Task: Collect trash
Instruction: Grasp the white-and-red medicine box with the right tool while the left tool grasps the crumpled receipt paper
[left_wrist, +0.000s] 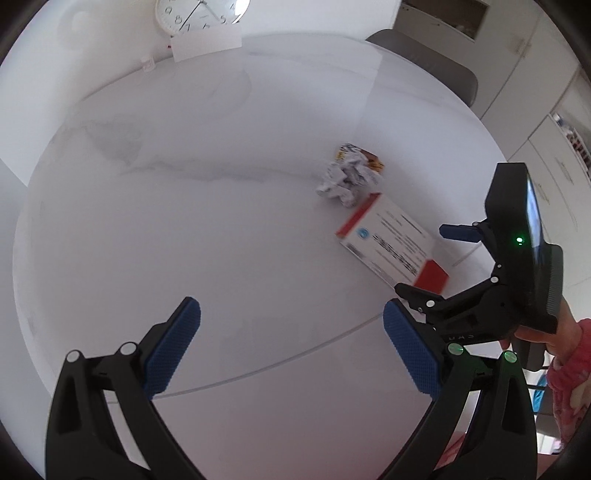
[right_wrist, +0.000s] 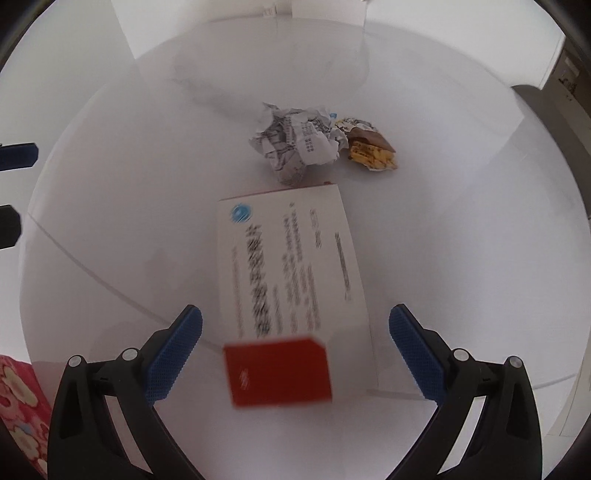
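A white carton with red ends (right_wrist: 288, 273) lies on the white table (right_wrist: 110, 221), its near red end between the wide-apart blue pads of my right gripper (right_wrist: 295, 350), which is open. Beyond the carton sit a crumpled printed paper ball (right_wrist: 295, 142) and a yellow-brown snack wrapper (right_wrist: 371, 149). In the left wrist view the same carton (left_wrist: 391, 243), paper ball (left_wrist: 347, 177) and wrapper (left_wrist: 373, 160) lie to the right. My left gripper (left_wrist: 291, 347) is open over bare table with nothing between its fingers. The right gripper's body (left_wrist: 517, 258) shows at the right, just beside the carton.
A white wall clock (left_wrist: 201, 14) and a white card (left_wrist: 207, 42) stand at the table's far edge. A grey chair back (left_wrist: 428, 62) is behind the table, cupboards (left_wrist: 546, 147) to the right. A hand in a pink flowered sleeve (left_wrist: 565, 369) holds the right gripper.
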